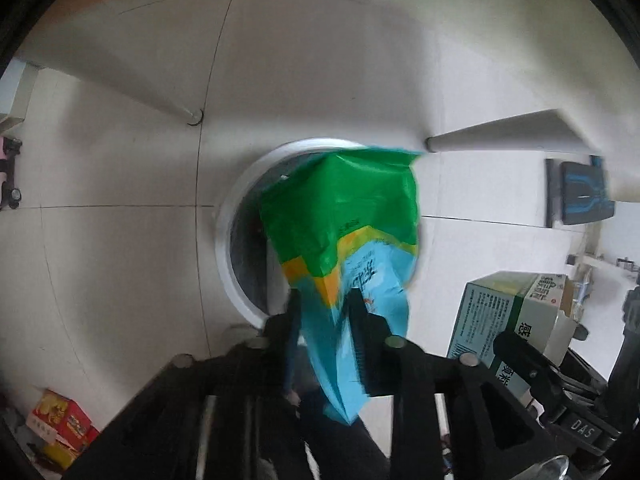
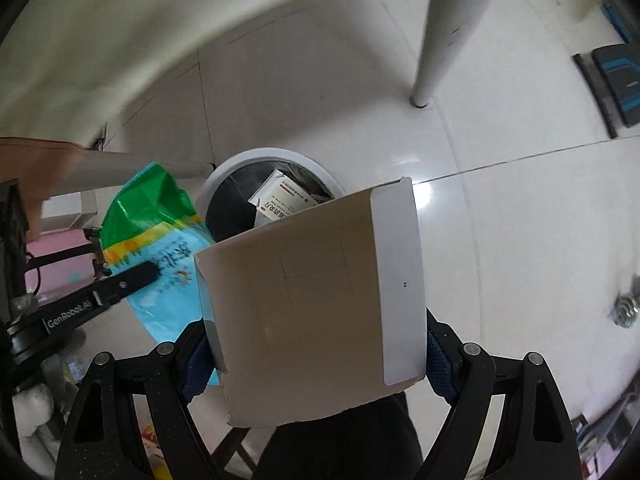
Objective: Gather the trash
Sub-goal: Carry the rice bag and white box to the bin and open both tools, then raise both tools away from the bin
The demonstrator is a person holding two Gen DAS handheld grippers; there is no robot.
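Now we hold trash above the bin: left gripper jaws clamped on a wrapper, right gripper jaws clamped on a box, wrapper nearer.

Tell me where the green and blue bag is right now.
The green and blue bag is pinched in the left gripper, hanging over the white trash bin; in the right wrist view it sits left of the cardboard box.

green-blue-orange wrapper, white bin
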